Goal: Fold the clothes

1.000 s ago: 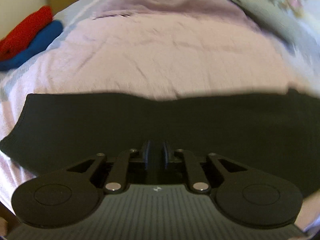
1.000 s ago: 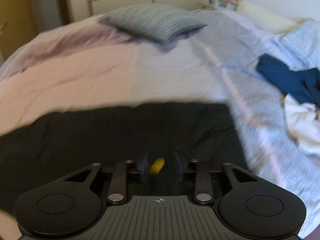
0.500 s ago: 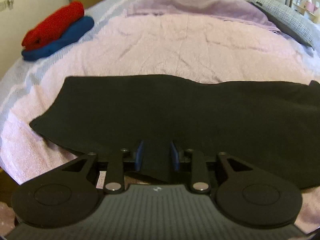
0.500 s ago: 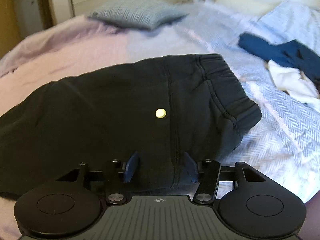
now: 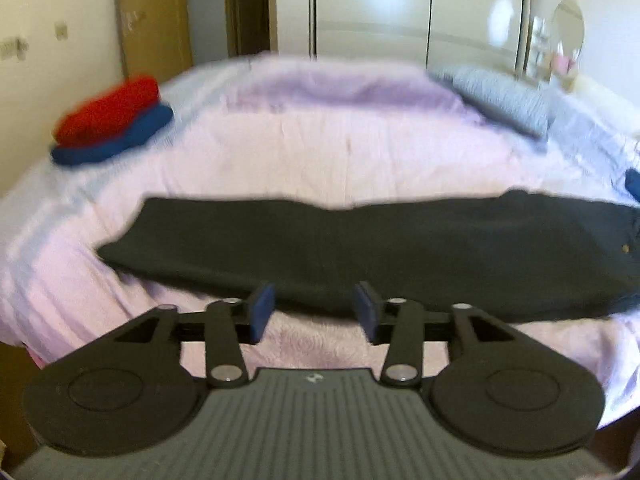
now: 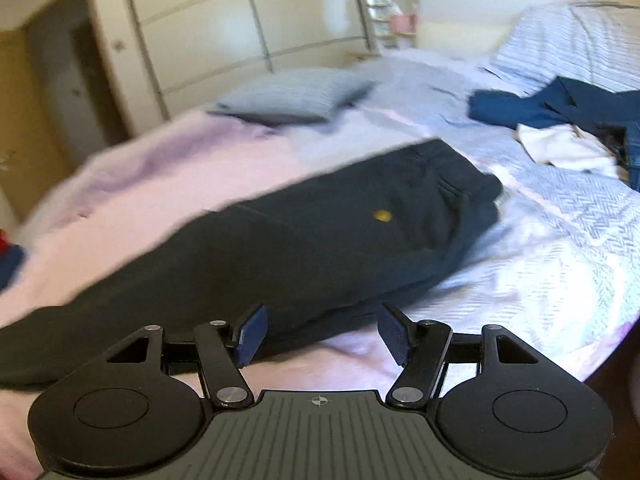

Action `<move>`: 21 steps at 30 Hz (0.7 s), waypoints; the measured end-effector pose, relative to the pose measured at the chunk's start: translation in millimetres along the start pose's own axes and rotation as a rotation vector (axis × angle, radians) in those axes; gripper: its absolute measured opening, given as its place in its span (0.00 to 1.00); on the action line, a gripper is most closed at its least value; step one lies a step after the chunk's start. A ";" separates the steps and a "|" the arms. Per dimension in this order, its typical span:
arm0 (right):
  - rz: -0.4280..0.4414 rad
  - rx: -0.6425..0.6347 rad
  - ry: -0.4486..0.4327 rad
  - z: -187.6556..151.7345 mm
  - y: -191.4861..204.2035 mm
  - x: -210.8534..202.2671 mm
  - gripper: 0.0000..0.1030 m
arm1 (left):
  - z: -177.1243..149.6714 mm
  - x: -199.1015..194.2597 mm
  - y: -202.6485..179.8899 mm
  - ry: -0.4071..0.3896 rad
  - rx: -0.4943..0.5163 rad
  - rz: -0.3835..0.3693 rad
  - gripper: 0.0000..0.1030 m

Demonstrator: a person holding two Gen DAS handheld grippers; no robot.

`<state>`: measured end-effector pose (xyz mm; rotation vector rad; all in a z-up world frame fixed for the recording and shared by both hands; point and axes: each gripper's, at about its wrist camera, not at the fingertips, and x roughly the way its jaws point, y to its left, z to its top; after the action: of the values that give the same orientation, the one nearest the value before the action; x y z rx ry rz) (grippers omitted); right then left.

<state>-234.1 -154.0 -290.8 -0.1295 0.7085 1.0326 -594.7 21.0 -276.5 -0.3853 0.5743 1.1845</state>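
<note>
A pair of black trousers (image 5: 360,252) lies flat in a long band across the pink bedspread (image 5: 320,152), folded lengthwise. In the right wrist view the trousers (image 6: 304,248) show their waistband at the right end and a small yellow button (image 6: 381,216). My left gripper (image 5: 315,308) is open and empty, just short of the trousers' near edge. My right gripper (image 6: 322,334) is open and empty, above the near edge by the waist end.
A folded red garment (image 5: 108,114) sits on a folded blue one (image 5: 116,140) at the bed's far left. A grey pillow (image 6: 292,96) lies at the head. Loose blue clothes (image 6: 560,106) and a white garment (image 6: 560,148) lie at the right. Wardrobe doors (image 5: 372,8) stand behind.
Both grippers have opened, let go of the black trousers and pulled back toward the near edge of the bed. The trousers now lie flat.
</note>
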 end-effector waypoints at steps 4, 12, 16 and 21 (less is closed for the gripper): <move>-0.023 -0.066 0.047 -5.4 14.3 -35.1 0.63 | -8.8 -35.4 -6.4 -0.004 0.003 -0.030 0.43; -0.024 -0.094 0.028 -29.0 22.9 -74.6 0.64 | -32.5 -76.5 -20.9 -0.014 0.038 -0.007 0.50; -0.015 -0.109 0.016 -35.0 26.6 -84.7 0.64 | -41.0 -87.4 -22.0 -0.026 0.039 -0.001 0.53; 0.005 -0.137 -0.002 -42.5 33.7 -97.9 0.64 | -47.4 -100.0 -23.8 -0.044 0.048 -0.004 0.53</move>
<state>-312.7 -226.5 -258.0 -0.2454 0.6363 1.0862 -608.6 -89.1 -254.1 -0.3188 0.5621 1.1705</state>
